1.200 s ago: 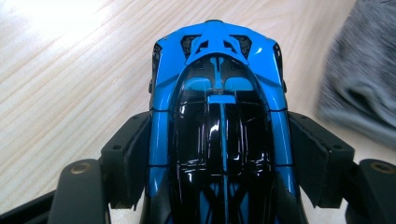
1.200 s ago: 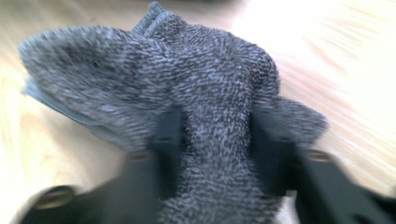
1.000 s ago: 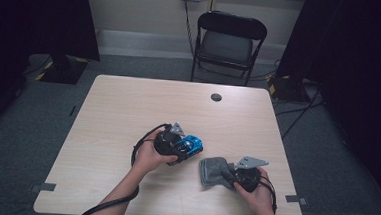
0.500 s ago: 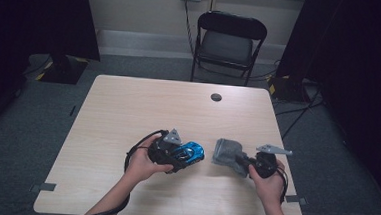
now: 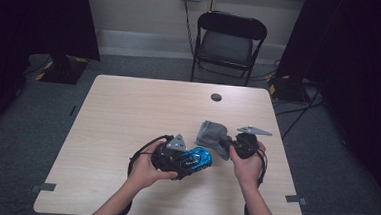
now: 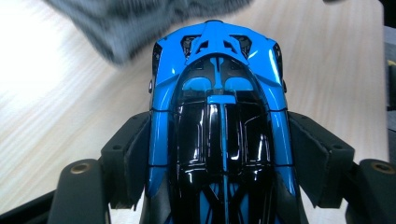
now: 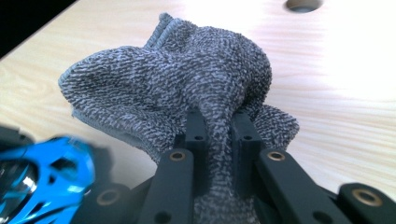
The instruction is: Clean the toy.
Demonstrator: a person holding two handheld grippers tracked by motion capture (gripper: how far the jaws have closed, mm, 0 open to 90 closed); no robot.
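Table point(image 5: 128, 113): chair point(image 5: 230, 42) behind, unobstructed

No writing, label, brand, number or sign can be read anywhere in these pictures. The blue toy car point(image 6: 219, 126) bears no legible badge or lettering on its roof or hood, and the grey cloth point(image 7: 187, 93) beside the car carries no tag that can be made out. The tabletop point(image 5: 128, 113) under the car is plain wood grain with no markings.
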